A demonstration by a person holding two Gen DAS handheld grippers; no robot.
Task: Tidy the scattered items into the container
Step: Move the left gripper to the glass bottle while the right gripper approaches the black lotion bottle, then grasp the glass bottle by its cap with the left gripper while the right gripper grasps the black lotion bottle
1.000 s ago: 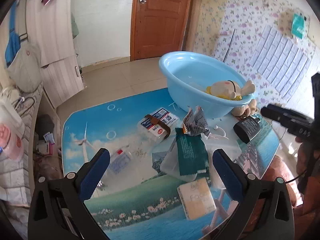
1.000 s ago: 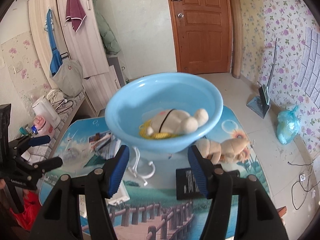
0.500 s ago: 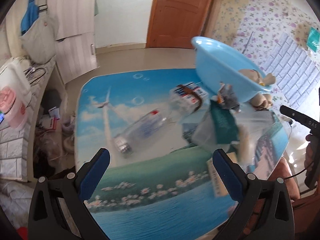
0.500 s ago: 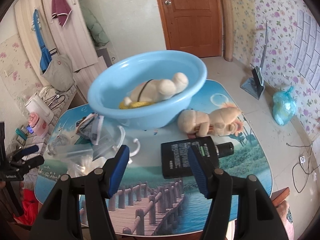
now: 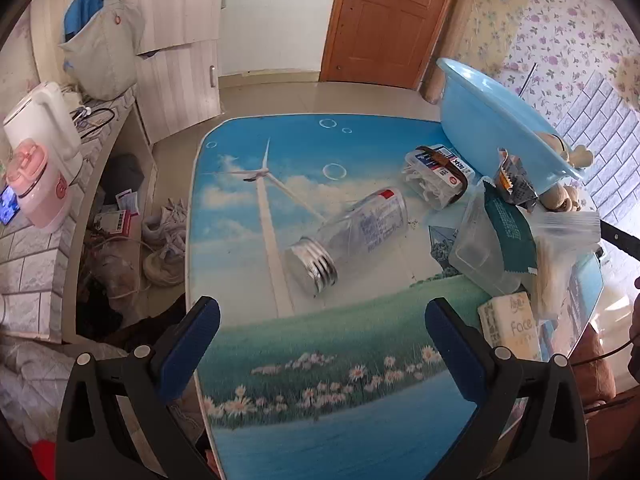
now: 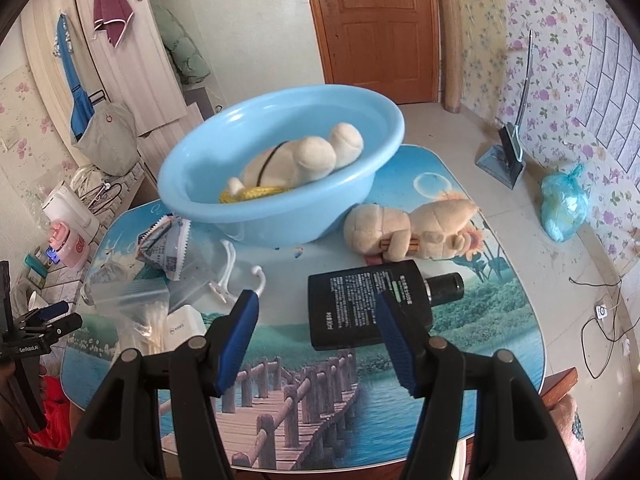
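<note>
A light blue basin [image 6: 280,216] stands at the back of the table with a beige plush toy [image 6: 304,160] inside. A second plush toy [image 6: 412,228] lies beside it on the table. Just beyond the tips of my open right gripper [image 6: 318,304] lies a flat black bottle [image 6: 372,300]; nothing is between the fingers. My left gripper [image 5: 322,316] is open above the table, and a clear glass jar [image 5: 352,236] with a metal lid lies on its side ahead of it. The basin [image 5: 492,120] shows at the right there.
A cotton swab box [image 5: 438,176], a green packet [image 5: 510,236] on a clear tub [image 5: 480,248], a zip bag [image 5: 560,260] and a tissue pack [image 5: 512,326] crowd the table's right side. A snack wrapper [image 6: 164,248] and white hook [image 6: 240,276] lie near the basin. Shelves with kettles stand left.
The left gripper has swung left and sunk, so the jar now lies centred ahead of its fingers. The right gripper has dipped from the basin towards the black bottle. Both stay open.
</note>
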